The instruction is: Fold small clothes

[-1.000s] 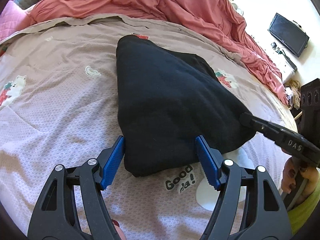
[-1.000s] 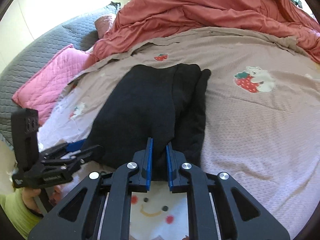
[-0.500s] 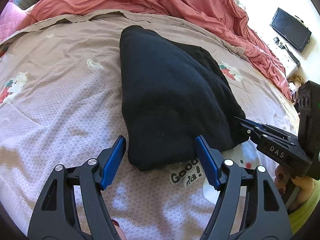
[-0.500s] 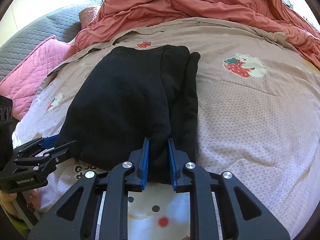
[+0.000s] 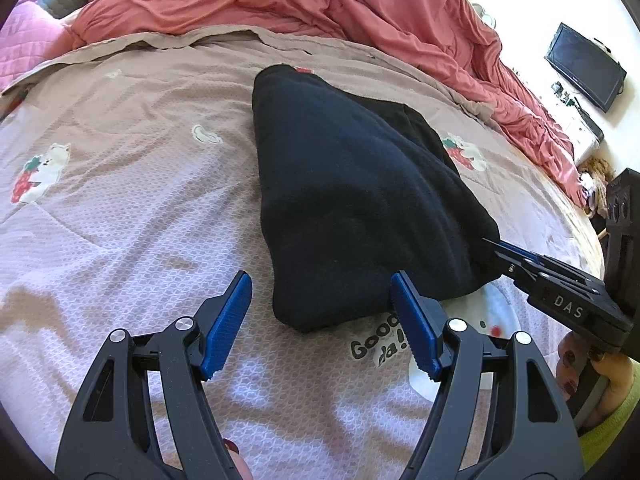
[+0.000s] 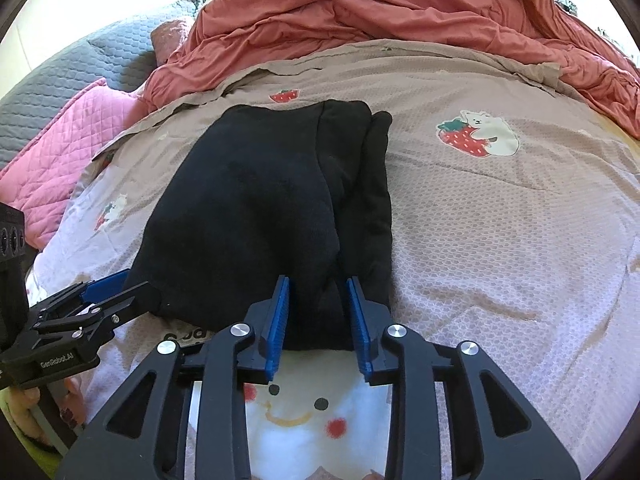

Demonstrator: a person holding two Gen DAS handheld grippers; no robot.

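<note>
A black garment (image 5: 352,200), folded into a thick bundle, lies on the pale pink printed bedsheet (image 5: 120,220). It also shows in the right wrist view (image 6: 260,208). My left gripper (image 5: 320,320) is open and empty, with the bundle's near corner just ahead between its blue pads. My right gripper (image 6: 318,312) is open, its blue pads on either side of the bundle's near edge and apart from it. In the left wrist view the right gripper (image 5: 504,252) sits at the bundle's right corner.
A rumpled salmon duvet (image 5: 320,0) is heaped along the far side of the bed. A pink quilted pillow (image 6: 60,136) and a grey quilted cover (image 6: 80,64) lie at the left. A black screen (image 5: 584,66) hangs on the right wall.
My right gripper has opened and let go of the garment's near edge. The bundle has settled flat on the sheet. My left gripper has drawn back slightly and stays open.
</note>
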